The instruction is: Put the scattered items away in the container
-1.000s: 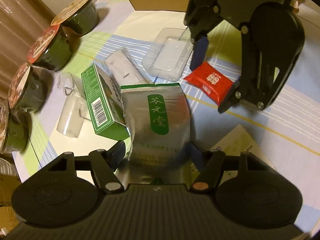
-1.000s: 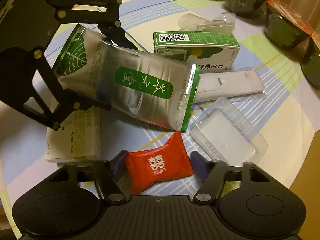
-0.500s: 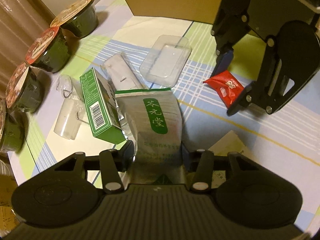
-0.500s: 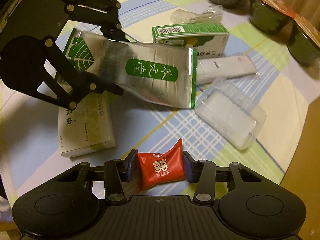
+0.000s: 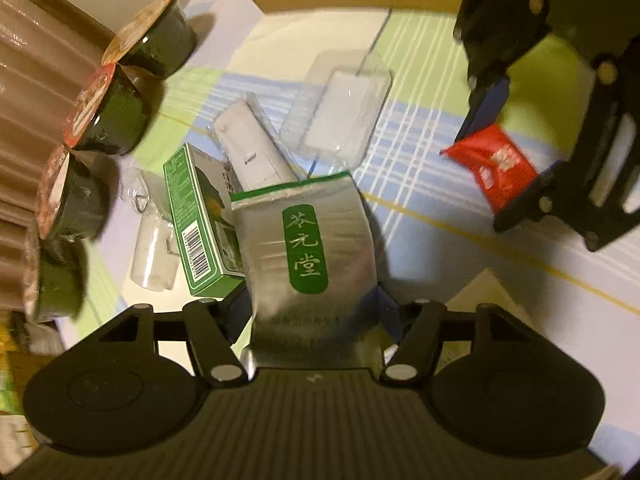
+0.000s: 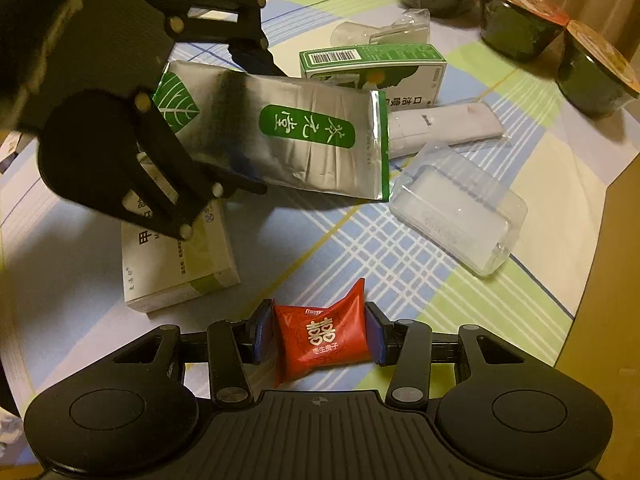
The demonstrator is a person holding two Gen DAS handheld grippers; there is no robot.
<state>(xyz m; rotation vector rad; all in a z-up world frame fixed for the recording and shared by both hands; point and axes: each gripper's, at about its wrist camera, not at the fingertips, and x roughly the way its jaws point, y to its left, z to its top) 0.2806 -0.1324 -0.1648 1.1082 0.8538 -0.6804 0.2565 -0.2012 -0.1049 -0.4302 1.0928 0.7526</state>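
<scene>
Silver foil pouch (image 5: 308,256) with green oval label, white characters, green edge strip and leaf print; red candy wrapper (image 6: 324,336) with white characters. Green-and-white box (image 5: 196,220) bearing a black barcode; cream box (image 6: 176,256) with a green band; clear plastic tray (image 6: 460,216). Tablecloth (image 6: 360,248) checked in pale blue, lime green, cream, white and yellow lines; dark green cups (image 5: 116,116) with red-orange lids; black grippers with blue pads (image 6: 262,328).

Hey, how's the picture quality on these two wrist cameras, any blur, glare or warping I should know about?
Left wrist view: warm dim light, motion smear on the dark cups at the left edge, though the silver pouch label stays readable. Right wrist view: sharper; the red candy print is crisp, glare on the clear plastic tray, and the table edge bows from the fisheye.
</scene>
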